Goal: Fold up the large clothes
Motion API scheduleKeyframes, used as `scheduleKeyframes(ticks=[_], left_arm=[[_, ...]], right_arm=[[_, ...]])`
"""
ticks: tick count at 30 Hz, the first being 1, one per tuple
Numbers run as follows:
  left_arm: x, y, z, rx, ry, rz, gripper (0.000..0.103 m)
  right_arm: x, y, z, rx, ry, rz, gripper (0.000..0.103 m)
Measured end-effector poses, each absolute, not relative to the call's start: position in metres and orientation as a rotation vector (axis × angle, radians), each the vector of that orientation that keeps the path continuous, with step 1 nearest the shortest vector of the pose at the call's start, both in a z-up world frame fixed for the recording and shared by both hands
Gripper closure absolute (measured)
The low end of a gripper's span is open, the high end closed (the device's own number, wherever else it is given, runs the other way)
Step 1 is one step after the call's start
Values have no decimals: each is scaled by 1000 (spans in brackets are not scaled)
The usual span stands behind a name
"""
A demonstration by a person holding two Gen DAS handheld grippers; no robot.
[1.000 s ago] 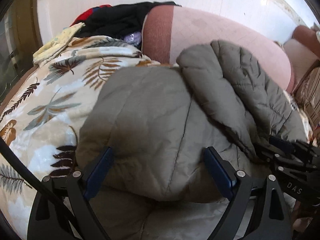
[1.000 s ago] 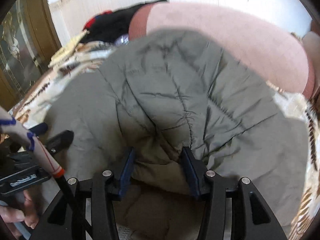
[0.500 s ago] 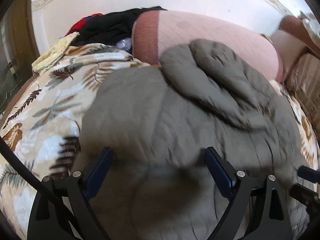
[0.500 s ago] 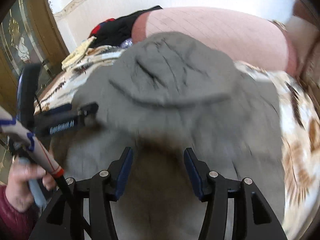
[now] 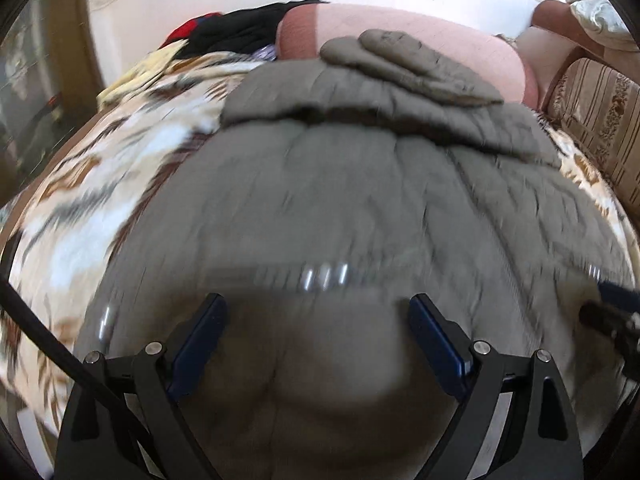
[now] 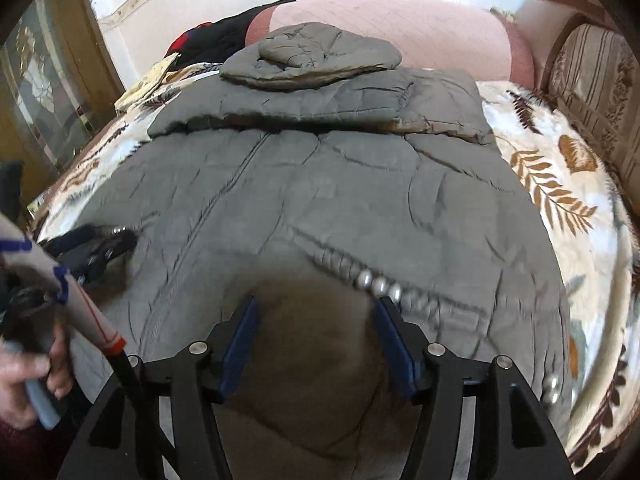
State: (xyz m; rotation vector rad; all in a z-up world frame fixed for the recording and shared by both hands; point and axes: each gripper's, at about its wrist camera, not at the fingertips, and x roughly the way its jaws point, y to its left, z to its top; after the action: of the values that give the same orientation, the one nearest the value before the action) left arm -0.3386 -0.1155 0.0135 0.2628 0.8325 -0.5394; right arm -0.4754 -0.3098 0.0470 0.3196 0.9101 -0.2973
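Observation:
A large olive-grey quilted jacket lies spread on a leaf-print bedspread, hood at the far end. It also fills the left wrist view, which is blurred. My left gripper is open over the jacket's near hem, with fabric bulging between the fingers. My right gripper is open over the near hem beside a row of metal snaps. The left gripper also shows at the left of the right wrist view. The right gripper shows at the right edge of the left wrist view.
A pink bolster cushion lies behind the hood. Dark and red clothes are piled at the far left. A striped sofa back runs along the right. A glass-panelled wooden door is at the left.
The folded-over upper half of the jacket has been dropped flat and now lies spread out. Both grippers have pulled back toward the near hem. The right gripper has opened wider and let go.

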Motion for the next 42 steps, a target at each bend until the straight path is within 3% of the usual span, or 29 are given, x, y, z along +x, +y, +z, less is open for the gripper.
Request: scheduleKeyframes(ticks=[7, 42], left_arm=[[-366, -108, 4, 344, 753, -517, 9], [-364, -106, -2, 349, 716, -506, 3]], right_arm=[[-493, -286, 29, 262, 874, -325, 25], [-506, -277, 22, 231, 825, -296, 18]])
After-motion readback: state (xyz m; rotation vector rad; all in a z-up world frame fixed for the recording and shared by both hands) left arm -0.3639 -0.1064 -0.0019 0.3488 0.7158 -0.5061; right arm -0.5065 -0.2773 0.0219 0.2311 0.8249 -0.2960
